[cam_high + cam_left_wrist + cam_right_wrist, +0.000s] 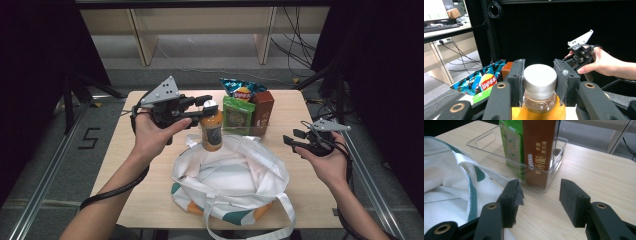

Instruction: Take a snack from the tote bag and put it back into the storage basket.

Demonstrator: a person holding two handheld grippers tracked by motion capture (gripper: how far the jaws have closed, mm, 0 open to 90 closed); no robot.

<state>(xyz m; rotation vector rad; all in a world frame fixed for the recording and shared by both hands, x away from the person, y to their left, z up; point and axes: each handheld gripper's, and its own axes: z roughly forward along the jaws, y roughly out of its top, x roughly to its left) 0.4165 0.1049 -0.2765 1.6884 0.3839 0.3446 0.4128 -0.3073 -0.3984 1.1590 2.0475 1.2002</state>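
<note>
An orange juice bottle point(211, 131) with a white cap point(539, 76) hangs upright over the far rim of a white tote bag point(230, 175) with green and orange trim. My left gripper point(207, 104) is shut on the bottle at its cap; the pads point(517, 75) press both sides of it in the left gripper view. My right gripper point(291, 142) is held low over the table's right side, open, with nothing between its fingers point(574, 200). In the right gripper view it faces the bag's cloth point(446, 185) and a clear bin point(491, 138).
The clear bin behind the bag holds a green packet point(236, 114) and a brown Oreo box point(263, 111). A blue chip bag point(242, 90) lies at the table's far edge. Bare wooden table point(145, 160) shows left and right of the bag. Shelving and cables stand beyond.
</note>
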